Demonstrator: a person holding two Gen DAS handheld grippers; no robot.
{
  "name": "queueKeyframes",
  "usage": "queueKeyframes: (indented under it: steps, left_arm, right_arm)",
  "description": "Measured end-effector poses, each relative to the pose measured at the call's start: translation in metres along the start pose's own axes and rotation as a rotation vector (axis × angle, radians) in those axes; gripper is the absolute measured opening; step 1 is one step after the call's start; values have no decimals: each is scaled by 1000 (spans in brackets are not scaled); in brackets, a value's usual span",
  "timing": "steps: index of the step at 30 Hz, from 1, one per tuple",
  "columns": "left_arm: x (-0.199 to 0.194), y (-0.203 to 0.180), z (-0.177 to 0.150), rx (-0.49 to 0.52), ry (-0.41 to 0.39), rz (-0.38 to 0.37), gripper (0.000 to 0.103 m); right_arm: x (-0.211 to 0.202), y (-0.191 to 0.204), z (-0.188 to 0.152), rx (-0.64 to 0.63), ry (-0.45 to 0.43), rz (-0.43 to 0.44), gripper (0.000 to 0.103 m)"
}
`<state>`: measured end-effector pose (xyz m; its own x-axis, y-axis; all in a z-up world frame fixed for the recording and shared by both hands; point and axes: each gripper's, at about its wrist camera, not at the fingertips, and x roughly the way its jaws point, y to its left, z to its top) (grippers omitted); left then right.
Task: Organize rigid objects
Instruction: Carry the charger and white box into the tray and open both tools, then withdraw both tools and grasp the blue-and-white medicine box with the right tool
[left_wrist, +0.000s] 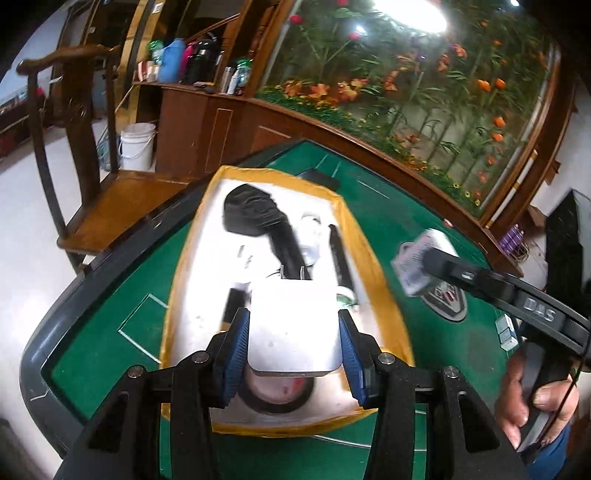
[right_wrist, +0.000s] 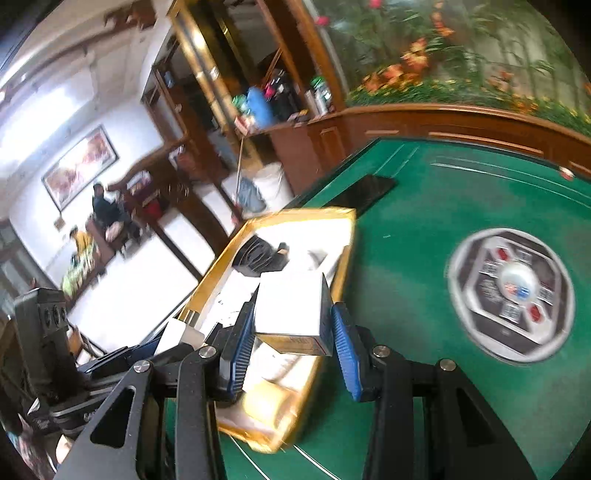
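The left gripper (left_wrist: 294, 341) is clamped on a white power adapter (left_wrist: 294, 325), its blue pads pressing the two sides of the flat square body; two metal prongs stick out of the far edge. The adapter hangs above a gold-rimmed tray (left_wrist: 373, 254) that sits on the green counter (left_wrist: 443, 343). Inside the tray lie a black hair dryer (left_wrist: 255, 218), a black comb (left_wrist: 341, 254) and a roll of black tape (left_wrist: 275, 397), the tape directly under the gripper.

The right gripper (right_wrist: 293, 347) is closed on a small white box (right_wrist: 290, 310), gripped by its sides between the blue pads. The box is held in the air over the near right edge of the tray (right_wrist: 225, 258); in the left wrist view it appears blurred to the right of the tray, above the counter. A hand (left_wrist: 532, 402) grasps the right gripper's handle.

A black phone (right_wrist: 365, 192) lies on the counter just beyond the tray's far corner. A round control panel (right_wrist: 511, 295) sits in the counter's middle, well apart from the tray.
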<state>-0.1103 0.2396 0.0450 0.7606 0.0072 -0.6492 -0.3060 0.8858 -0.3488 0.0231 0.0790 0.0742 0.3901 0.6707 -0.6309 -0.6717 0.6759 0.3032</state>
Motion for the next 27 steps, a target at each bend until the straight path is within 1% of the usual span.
queueKeyframes:
  steps: [2, 7, 11, 13, 14, 15, 16, 17, 19, 22, 25, 27]
  left_arm:
    - [6, 5, -2, 11, 5, 35, 50]
    - [15, 14, -10, 23, 13, 62, 50]
    - [24, 17, -13, 23, 23, 73, 50]
    - [25, 18, -14, 24, 19, 84, 54]
    - [23, 18, -14, 27, 11, 82, 55]
    - [19, 16, -14, 30, 3, 78, 61]
    - [15, 14, -14, 33, -11, 75, 66]
    - [9, 12, -12, 38, -32, 70, 68]
    - [-1, 4, -9, 54, -70, 61, 77]
    - [-10, -9, -6, 86, -99, 42, 77]
    - [-14, -35, -9, 138, -102, -9, 77]
    - [-13, -57, -16, 178, -91, -50, 77]
  right_arm:
    - [23, 10, 2, -9, 33, -10, 41]
    - [65, 23, 1, -26, 98, -45, 41]
    - [79, 29, -1, -21, 111, -43, 41]
    - [81, 31, -1, -29, 107, -47, 41]
    - [81, 31, -1, -28, 105, -46, 46]
    - [79, 31, -1, -26, 99, -42, 54]
    - [76, 29, 1, -20, 84, -42, 56]
    - [70, 26, 2, -7, 58, -43, 57]
    - [56, 19, 4, 20, 24, -24, 57]
    - [28, 3, 3, 57, -19, -9, 57]
    - [-6, -26, -3, 111, -68, -38, 60]
    - [-30, -53, -8, 146, -93, -87, 60]
